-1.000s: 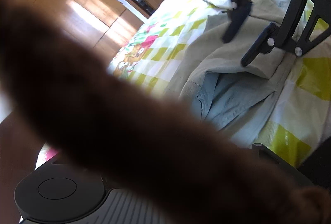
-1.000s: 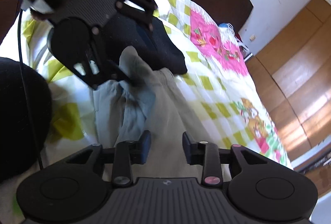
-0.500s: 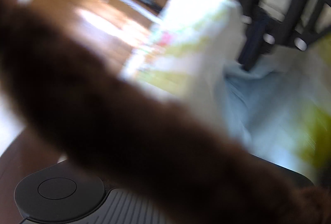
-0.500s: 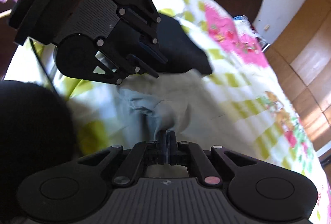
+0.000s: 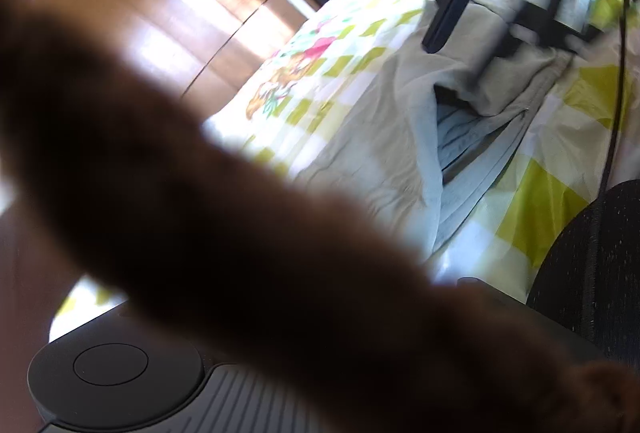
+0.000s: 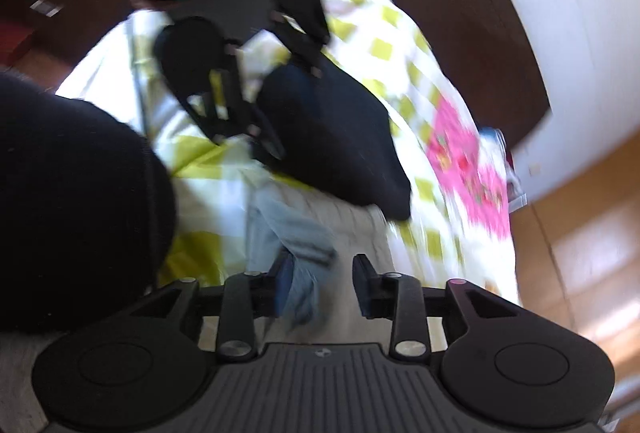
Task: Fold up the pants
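Soft grey-green pants [image 5: 372, 137] spread over a checked yellow-and-white bedsheet [image 5: 560, 193], pale blue lining showing at the waistband.

Left claw [image 6: 256, 137] blurred in the right wrist view and hidden behind a fuzzy brown blur in its own, so grip impossible to tell. Further right, right claw [image 6: 320, 285] spread wide over the rumpled cloth, clenched on a fold half a second ago, now released.
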The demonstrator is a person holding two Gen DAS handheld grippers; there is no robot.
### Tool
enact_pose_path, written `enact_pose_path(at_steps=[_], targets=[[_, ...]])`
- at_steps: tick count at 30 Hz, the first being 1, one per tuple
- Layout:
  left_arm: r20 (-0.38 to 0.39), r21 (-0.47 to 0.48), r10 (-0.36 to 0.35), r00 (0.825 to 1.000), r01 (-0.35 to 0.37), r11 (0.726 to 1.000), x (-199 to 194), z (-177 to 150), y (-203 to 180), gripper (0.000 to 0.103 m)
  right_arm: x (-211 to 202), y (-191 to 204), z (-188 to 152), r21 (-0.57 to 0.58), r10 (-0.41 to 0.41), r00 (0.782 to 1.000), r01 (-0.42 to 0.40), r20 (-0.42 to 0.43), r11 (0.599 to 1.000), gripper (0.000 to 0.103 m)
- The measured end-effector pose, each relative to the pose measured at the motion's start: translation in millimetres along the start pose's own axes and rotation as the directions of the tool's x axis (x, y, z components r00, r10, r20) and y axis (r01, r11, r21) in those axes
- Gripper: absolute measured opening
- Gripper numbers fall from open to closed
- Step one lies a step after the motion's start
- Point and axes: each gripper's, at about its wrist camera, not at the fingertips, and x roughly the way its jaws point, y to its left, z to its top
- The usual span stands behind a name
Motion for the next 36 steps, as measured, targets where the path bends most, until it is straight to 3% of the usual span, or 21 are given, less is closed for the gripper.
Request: enact_pose_path(at_steps=[5, 8, 10, 11, 13, 15, 17, 18, 20, 21, 24, 27, 29, 32, 34, 36], targets=[[0.005, -0.063, 0.003, 1.0, -0.002, 0.998, -2.2, -11.1, 4.7, 0.044, 50.0, 13.3, 16.9, -0.147, -0.011, 1.0, 0.009, -0.011, 0.989, 0.054], [0.016, -0.086, 0.009, 1.0, -0.008, 0.996, -4.6, -15.5, 8.5, 0.044, 74.7, 15.2, 19.3, -0.191, 0.031, 0.998, -0.039, -0.047, 0.981, 0.053], [0.022, -0.097, 0.012, 1.0, -0.01, 0.995, -5.2, -18.4, 10.0, 0.044, 85.0, -2.5, 23.7, -0.067, 0.044, 0.994, -0.051, -0.1, 0.996, 0.023], [0.023, -0.101, 0.015, 1.0, -0.012, 0.995, -4.9, -19.2, 10.6, 0.044, 86.6, -15.8, 26.0, 0.019, 0.051, 0.992, -0.049, -0.114, 0.999, 0.018], [0.03, -0.112, 0.024, 0.999, -0.02, 0.994, -3.5, -20.2, 13.6, 0.044, 83.1, -56.4, 27.6, 0.239, 0.037, 0.992, -0.007, -0.123, 0.971, 0.018], [0.043, -0.132, 0.031, 0.999, -0.026, 0.991, -3.4, -20.6, 17.7, 0.044, 74.5, -101.5, 27.3, 0.451, -0.043, 0.989, 0.102, -0.14, 0.887, 0.018], [0.058, -0.162, 0.042, 0.997, -0.032, 0.986, -3.7, -19.4, 23.7, 0.044, 68.5, -124.9, 30.1, 0.573, -0.081, 0.989, 0.139, -0.126, 0.808, 0.021], [0.066, -0.175, 0.045, 0.997, -0.033, 0.984, -4.2, -18.3, 25.7, 0.044, 70.1, -122.6, 33.8, 0.58, -0.064, 0.992, 0.116, -0.11, 0.806, 0.021], [0.079, -0.204, 0.048, 0.996, -0.031, 0.978, -5.6, -15.8, 29.3, 0.044, 86.9, -95.7, 41.8, 0.523, -0.021, 0.994, 0.076, -0.111, 0.849, 0.021], [0.08, -0.211, 0.046, 0.996, -0.029, 0.977, -6.3, -15.1, 29.6, 0.044, 97.1, -81.3, 42.4, 0.525, 0.033, 0.992, 0.036, -0.121, 0.85, 0.021], [0.067, -0.211, 0.033, 0.997, -0.018, 0.977, -10.2, -18.2, 23.5, 0.044, 126.0, -44.4, 38.1, 0.577, 0.191, 0.972, -0.078, -0.138, 0.813, 0.022], [0.042, -0.207, 0.009, 0.999, 0.0, 0.978, -14.3, -23.1, 14.5, 0.044, 119.7, -32.5, 35.5, 0.545, 0.162, 0.979, -0.067, -0.128, 0.836, 0.029], [0.042, -0.191, -0.005, 0.999, 0.013, 0.981, -19.0, -22.5, 9.1, 0.044, 103.3, -46.5, 31.3, 0.589, 0.157, 0.982, -0.066, -0.104, 0.805, 0.034], [0.067, -0.181, -0.013, 0.998, 0.025, 0.983, -22.8, -13.5, 7.0, 0.044, 69.1, -70.5, 13.1, 0.662, 0.094, 0.99, -0.002, -0.104, 0.75, 0.04], [0.097, -0.185, -0.015, 0.995, 0.033, 0.982, -23.8, -3.5, 8.2, 0.044, 47.0, -82.0, -6.2, 0.706, 0.058, 0.989, 0.058, -0.139, 0.706, 0.044], [0.138, -0.196, -0.03, 0.99, 0.057, 0.979, -23.0, 10.4, 8.0, 0.044, 32.7, -95.1, -35.3, 0.728, 0.023, 0.973, 0.155, -0.228, 0.668, 0.044]])
